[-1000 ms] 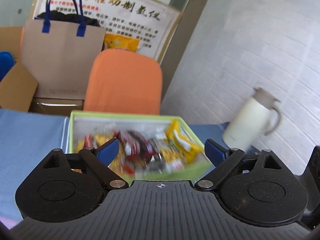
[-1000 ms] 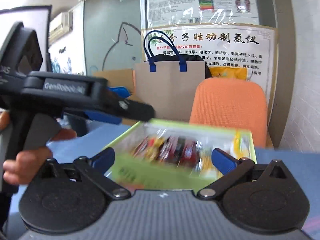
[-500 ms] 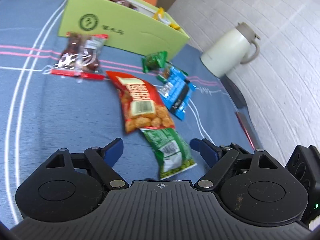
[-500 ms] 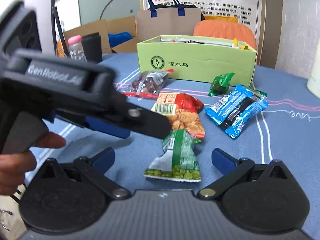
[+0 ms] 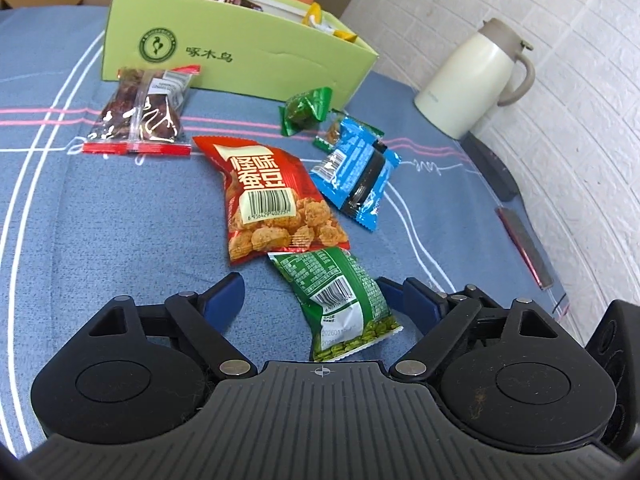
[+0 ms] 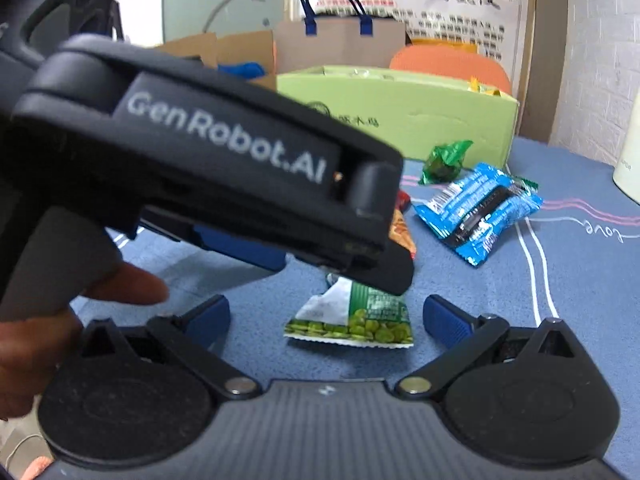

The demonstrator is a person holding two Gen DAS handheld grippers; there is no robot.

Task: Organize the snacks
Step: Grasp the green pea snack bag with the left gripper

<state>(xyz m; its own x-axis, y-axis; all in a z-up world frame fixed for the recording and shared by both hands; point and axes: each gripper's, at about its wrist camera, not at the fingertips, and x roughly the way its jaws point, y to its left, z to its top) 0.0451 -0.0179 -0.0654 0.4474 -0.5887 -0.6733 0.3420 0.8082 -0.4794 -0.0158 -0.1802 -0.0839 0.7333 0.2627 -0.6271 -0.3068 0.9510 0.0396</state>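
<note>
On the blue-clothed surface (image 5: 100, 220), both grippers have dropped from the green box (image 5: 248, 56) to the green pea packet (image 5: 340, 300); left gripper (image 5: 312, 292) jaws closing around it, right gripper (image 6: 326, 316) jaws wide, empty.

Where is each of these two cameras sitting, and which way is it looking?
Left wrist view: sits on the left tongs, looking down over the green pea packet between its closing blue tips toward the green box; only its tips show.
Right wrist view: sits on the right tongs, open, facing the same packet; the left tongs' body and a hand show.
Shared: packet, box, blue packet.
</note>
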